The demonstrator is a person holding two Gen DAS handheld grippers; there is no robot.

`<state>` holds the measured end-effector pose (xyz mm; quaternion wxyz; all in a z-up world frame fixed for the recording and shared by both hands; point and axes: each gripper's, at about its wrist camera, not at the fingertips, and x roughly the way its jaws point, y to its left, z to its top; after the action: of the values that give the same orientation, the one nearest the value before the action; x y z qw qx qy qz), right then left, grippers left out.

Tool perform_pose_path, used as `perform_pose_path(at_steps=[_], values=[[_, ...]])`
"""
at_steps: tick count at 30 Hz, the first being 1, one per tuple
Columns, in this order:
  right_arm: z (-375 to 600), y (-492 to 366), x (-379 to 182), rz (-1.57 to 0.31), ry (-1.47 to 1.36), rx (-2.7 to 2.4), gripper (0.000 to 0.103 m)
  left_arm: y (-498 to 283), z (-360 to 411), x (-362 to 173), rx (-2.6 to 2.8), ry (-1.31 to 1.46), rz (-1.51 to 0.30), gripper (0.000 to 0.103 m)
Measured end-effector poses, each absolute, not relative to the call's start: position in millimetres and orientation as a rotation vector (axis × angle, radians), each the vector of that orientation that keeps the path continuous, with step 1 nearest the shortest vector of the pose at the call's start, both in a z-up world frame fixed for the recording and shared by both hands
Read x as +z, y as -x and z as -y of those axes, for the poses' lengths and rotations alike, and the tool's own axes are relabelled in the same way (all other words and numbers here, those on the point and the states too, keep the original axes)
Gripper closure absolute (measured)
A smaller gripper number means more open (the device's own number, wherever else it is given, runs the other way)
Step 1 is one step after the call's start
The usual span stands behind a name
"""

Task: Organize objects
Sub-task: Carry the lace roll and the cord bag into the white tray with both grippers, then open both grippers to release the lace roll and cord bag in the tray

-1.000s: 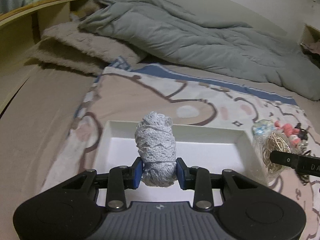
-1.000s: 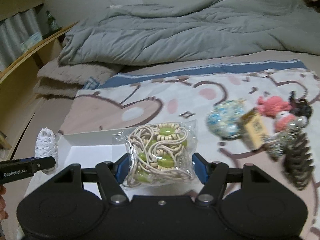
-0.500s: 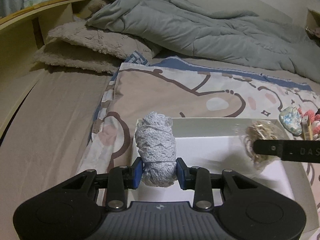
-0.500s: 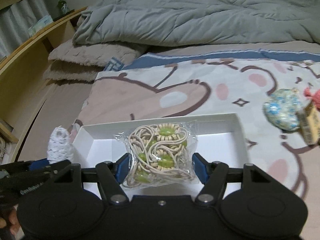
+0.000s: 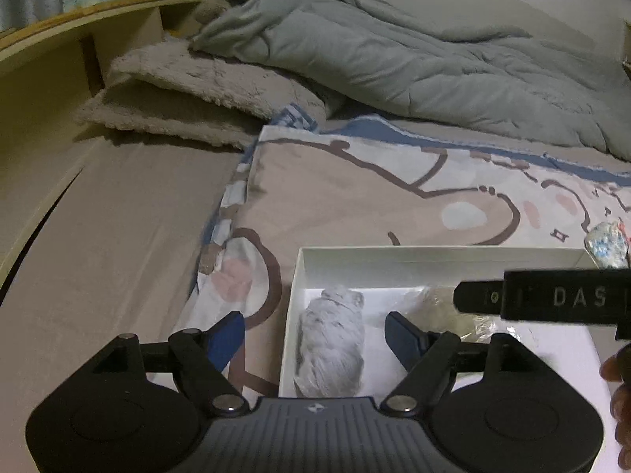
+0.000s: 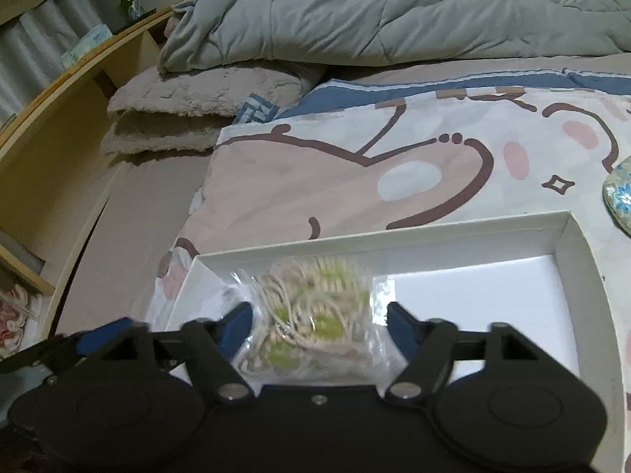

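A white shallow tray point(image 5: 434, 254) lies on the bear-print bedspread; it also shows in the right wrist view point(image 6: 568, 236). A pale grey lace roll point(image 5: 331, 339) lies in the tray's left end. My left gripper point(image 5: 315, 333) is open around it, fingers apart and clear of it. A clear bag of beaded cords with green beads point(image 6: 315, 307) lies in the tray between the spread fingers of my right gripper point(image 6: 319, 323), which is open. The bag also shows in the left wrist view point(image 5: 430, 307), partly hidden behind the right gripper's black body.
A blue-and-white patterned pouch point(image 6: 619, 197) lies on the bedspread right of the tray. A grey duvet point(image 5: 394, 51) and beige fluffy pillows point(image 5: 189, 94) lie behind. A wooden shelf point(image 5: 59, 63) runs along the left.
Both grippers opened. The lace roll left the left gripper and the cord bag left the right gripper; both now lie in the tray. Both grippers moved lower over the tray.
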<state>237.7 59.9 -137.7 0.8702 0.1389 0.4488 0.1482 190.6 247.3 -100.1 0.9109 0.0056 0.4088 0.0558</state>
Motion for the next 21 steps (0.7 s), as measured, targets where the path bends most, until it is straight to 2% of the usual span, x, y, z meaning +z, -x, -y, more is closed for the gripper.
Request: perform_pose_path(at_steps=[21], values=[[-26,-223,-124,-0.933,-0.298,0.295,0.018,-167,-239,-84,0.120,-0.002,-0.873,0.024]])
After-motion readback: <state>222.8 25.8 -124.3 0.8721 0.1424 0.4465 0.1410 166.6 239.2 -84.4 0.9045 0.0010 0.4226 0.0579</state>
